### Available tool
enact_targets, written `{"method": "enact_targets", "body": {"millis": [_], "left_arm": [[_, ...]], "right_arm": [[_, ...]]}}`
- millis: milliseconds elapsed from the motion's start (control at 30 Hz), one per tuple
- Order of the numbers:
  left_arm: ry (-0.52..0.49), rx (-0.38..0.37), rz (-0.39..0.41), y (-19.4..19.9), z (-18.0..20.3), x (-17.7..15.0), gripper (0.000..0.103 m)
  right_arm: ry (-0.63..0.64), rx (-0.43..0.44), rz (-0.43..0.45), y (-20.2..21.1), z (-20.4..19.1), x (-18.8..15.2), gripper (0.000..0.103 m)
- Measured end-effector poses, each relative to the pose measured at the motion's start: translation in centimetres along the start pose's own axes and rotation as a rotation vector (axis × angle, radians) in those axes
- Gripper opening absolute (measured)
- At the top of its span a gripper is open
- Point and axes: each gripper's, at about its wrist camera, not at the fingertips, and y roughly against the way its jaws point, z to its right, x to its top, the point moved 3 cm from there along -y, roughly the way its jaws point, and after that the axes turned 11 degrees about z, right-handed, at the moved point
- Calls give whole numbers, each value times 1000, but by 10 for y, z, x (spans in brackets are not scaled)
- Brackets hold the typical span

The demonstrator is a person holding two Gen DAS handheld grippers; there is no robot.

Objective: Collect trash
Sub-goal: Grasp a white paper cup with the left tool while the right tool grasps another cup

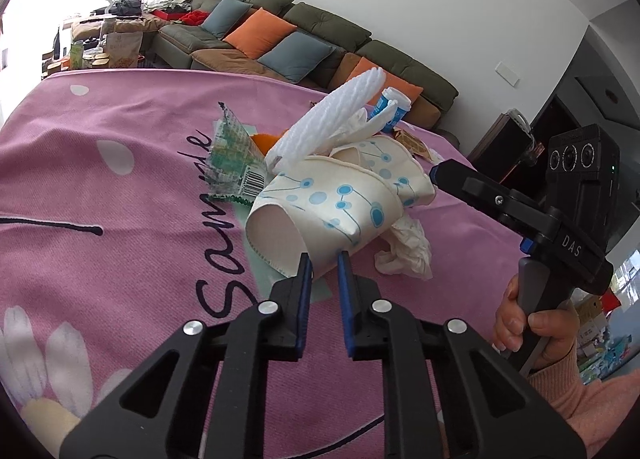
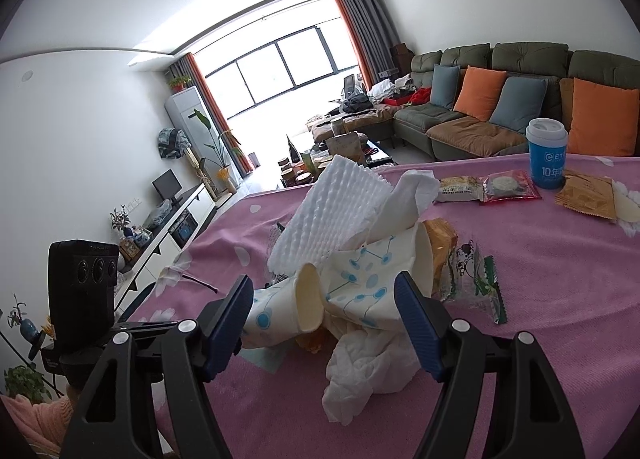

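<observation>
My left tool [image 1: 325, 263] is narrow, its blue pads pinching the crumpled wall of a dotted paper cup [image 1: 320, 215] lying on its side. My right tool [image 2: 324, 307] stands wide, its fingers either side of the same trash heap; I cannot tell whether they touch it. A white foam net [image 1: 332, 119] sticks up from the heap, and a crumpled tissue [image 1: 408, 251] lies against the cup. Everything rests on the counter's pink cloth [image 1: 120, 199]. A green wrapper [image 1: 228, 163] lies just behind the heap. Farther off stand a blue cup [image 2: 546, 155] and snack packets [image 2: 504, 187].
</observation>
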Motion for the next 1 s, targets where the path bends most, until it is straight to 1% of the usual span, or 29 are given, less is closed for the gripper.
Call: {"method": "enact_targets", "body": {"millis": [67, 167, 233, 367, 400, 467, 500, 533, 567, 633, 833, 1000], "left_arm": [[-8, -1, 9, 5, 2, -1, 7], [-21, -2, 20, 11, 2, -1, 7], [-24, -5, 28, 17, 2, -1, 6], [-27, 0, 44, 29, 0, -4, 6], [-29, 0, 48, 32, -1, -5, 6], [-32, 6, 56, 40, -4, -6, 5], [-32, 10, 61, 42, -2, -7, 5], [-34, 13, 68, 45, -3, -7, 4], [-36, 15, 73, 48, -3, -7, 3], [-38, 17, 79, 54, -4, -7, 3], [-41, 36, 97, 68, -6, -8, 3], [-23, 51, 122, 80, -13, -7, 3]], "right_arm": [[-7, -17, -4, 2, 6, -2, 71], [-36, -39, -13, 4, 17, -4, 71], [-50, -42, -16, 2, 22, -4, 66], [-38, -30, -34, -9, 23, -5, 59], [-35, -26, -42, -12, 21, -6, 53], [-33, -19, -57, -16, 19, -8, 48], [-33, -16, -59, -17, 17, -10, 43], [-34, -12, -61, -17, 17, -11, 36], [-34, -6, -66, -17, 15, -12, 32], [-33, 0, -70, -17, 12, -13, 20], [-56, 45, -59, -10, 6, -10, 11], [-65, 99, -56, -6, -5, -7, 10]]}}
